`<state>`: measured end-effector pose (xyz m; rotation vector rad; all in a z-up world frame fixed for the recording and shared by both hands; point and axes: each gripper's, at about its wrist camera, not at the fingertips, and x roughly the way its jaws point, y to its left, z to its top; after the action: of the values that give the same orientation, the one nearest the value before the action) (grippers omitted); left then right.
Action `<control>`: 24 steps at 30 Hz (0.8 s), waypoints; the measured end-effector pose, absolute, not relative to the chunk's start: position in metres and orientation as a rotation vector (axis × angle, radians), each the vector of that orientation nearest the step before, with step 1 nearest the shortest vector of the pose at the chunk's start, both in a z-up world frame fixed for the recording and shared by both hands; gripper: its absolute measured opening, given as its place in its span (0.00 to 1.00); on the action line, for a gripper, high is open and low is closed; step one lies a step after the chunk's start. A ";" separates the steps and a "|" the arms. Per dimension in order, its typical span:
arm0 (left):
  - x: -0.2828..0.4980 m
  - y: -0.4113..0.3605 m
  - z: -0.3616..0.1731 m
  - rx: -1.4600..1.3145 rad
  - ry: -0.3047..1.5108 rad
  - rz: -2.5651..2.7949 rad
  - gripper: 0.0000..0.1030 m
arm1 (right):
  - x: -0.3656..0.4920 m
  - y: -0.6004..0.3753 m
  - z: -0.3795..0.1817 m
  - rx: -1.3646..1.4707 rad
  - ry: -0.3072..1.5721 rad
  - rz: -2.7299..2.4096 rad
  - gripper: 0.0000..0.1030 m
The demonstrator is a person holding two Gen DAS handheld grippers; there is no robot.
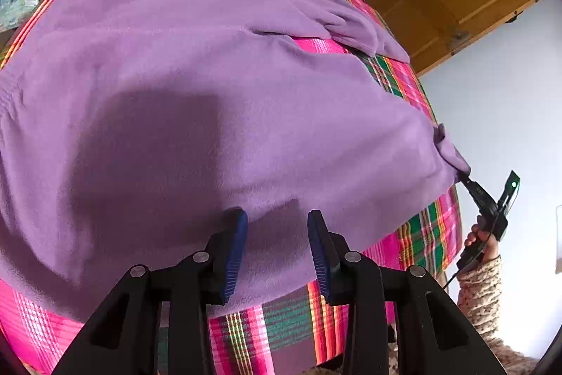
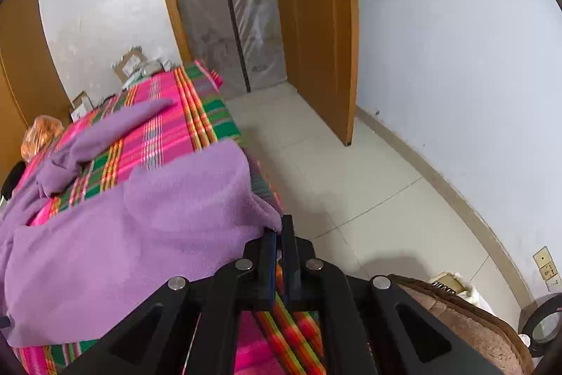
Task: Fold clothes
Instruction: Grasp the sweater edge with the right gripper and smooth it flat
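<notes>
Purple fleece covers most of a bed dressed in a pink, green and orange plaid sheet (image 1: 432, 234), seen first from the left wrist. The purple garment (image 1: 217, 65) lies spread flat, its body running away from the camera toward the far clutter of boxes, one sleeve (image 1: 347, 27) folded back near the bed's right side. The left gripper (image 1: 277, 245) hangs over the near hem with its jaws released, the blue pads apart and nothing pinched between them; cloth lies directly below and ahead. At the far right, the right gripper (image 1: 463, 174) meets the hem's corner, held by a hand (image 1: 479, 234) in a speckled knit sleeve (image 1: 481, 294).

From the right wrist, the right gripper (image 2: 279, 234) shows jaws clenched, the pads all but meeting on the edge of the garment (image 2: 140, 227) at its near right corner. The fleece stretches away to the left across the plaid sheet (image 2: 168, 129), with tiled floor (image 2: 333, 164) and an open wooden door (image 2: 316, 23) to the right.

By the look of it, the right corner is secured while the left corner is not yet taken; the hem runs crosswise between the two grippers, so the left hand, the nearer to its own side, would need to close on the fabric beneath it before any lift.
</notes>
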<state>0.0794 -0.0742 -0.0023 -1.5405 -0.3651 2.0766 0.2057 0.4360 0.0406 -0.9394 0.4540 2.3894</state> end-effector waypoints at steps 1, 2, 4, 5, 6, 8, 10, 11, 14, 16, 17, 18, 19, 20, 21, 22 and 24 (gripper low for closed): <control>0.079 -0.077 -0.002 -1.544 -0.378 2.073 0.36 | 0.213 0.436 0.047 -0.923 0.459 2.394 0.02; 0.080 -0.079 -0.002 -1.546 -0.384 2.073 0.36 | 0.219 0.436 0.053 -0.911 0.463 2.394 0.02; 0.081 -0.083 -0.002 -1.549 -0.392 2.069 0.36 | 0.231 0.436 0.064 -0.891 0.466 2.394 0.02; 0.082 -0.085 -0.003 -1.550 -0.401 2.062 0.36 | 0.234 0.438 0.065 -0.901 0.473 2.389 0.02; 0.083 -0.087 -0.003 -1.550 -0.410 2.055 0.36 | 0.238 0.439 0.067 -0.914 0.481 2.384 0.02; 0.085 -0.091 -0.004 -1.550 -0.433 2.042 0.36 | 0.242 0.444 0.063 -0.953 0.502 2.367 0.03; 0.085 -0.094 -0.005 -1.553 -0.462 2.027 0.36 | 0.239 0.448 0.048 -1.002 0.528 2.322 0.03; 0.085 -0.096 -0.006 -1.557 -0.476 2.017 0.36 | 0.239 0.448 0.041 -1.017 0.537 2.302 0.03; 0.086 -0.101 -0.005 -1.569 -0.474 2.011 0.36 | 0.245 0.449 0.024 -1.006 0.564 2.251 0.05; 0.086 -0.104 -0.005 -1.570 -0.467 2.011 0.36 | 0.252 0.453 0.021 -0.975 0.596 2.234 0.13; 0.086 -0.106 -0.004 -1.570 -0.468 2.013 0.36 | 0.255 0.456 0.022 -0.969 0.602 2.222 0.14; 0.086 -0.107 -0.003 -1.570 -0.468 2.017 0.36 | 0.258 0.459 0.023 -0.958 0.610 2.207 0.15; 0.084 -0.108 -0.002 -1.570 -0.467 2.024 0.36 | 0.261 0.462 0.025 -0.945 0.617 2.192 0.15; 0.082 -0.108 -0.001 -1.571 -0.466 2.030 0.36 | 0.263 0.465 0.026 -0.933 0.625 2.177 0.15; 0.081 -0.109 0.000 -1.571 -0.467 2.032 0.36 | 0.265 0.466 0.028 -0.931 0.628 2.161 0.15; 0.078 -0.109 0.001 -1.568 -0.463 2.038 0.36 | 0.268 0.468 0.030 -0.923 0.626 2.140 0.15; 0.073 -0.109 0.006 -1.553 -0.455 2.054 0.36 | 0.272 0.469 0.037 -0.904 0.600 2.097 0.15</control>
<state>0.0735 -0.1091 0.0060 -1.5529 -0.4552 2.0537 0.2724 0.4686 0.0368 -0.9043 0.6004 2.0966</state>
